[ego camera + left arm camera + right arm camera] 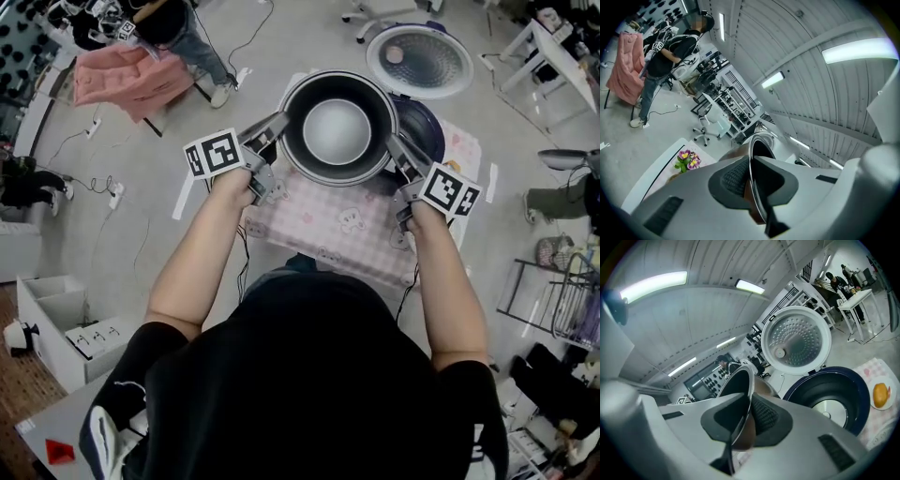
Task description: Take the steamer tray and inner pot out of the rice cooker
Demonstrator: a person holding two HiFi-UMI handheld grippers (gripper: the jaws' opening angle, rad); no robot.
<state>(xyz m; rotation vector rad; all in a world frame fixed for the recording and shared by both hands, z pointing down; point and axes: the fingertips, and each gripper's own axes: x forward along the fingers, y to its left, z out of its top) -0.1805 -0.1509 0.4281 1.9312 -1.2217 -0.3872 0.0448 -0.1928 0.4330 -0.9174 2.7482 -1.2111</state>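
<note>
I hold the dark inner pot (337,131) up between both grippers, above the pink checked table. My left gripper (281,122) is shut on the pot's left rim, and my right gripper (392,145) is shut on its right rim. In the left gripper view the thin rim (757,145) runs between the pads of the left gripper (751,176). In the right gripper view the rim (740,380) is clamped the same way by the right gripper (749,413). The dark blue rice cooker (424,127) stands just right of the pot, with its cavity (829,399) showing and its lid (419,61) open. No steamer tray shows.
The table carries a pink checked cloth (328,225). A small plate with an orange fruit (880,394) and a bunch of flowers (686,159) sit on it. Pink fabric (122,80) lies on a chair at far left, near a standing person (178,28). Cables and boxes lie on the floor.
</note>
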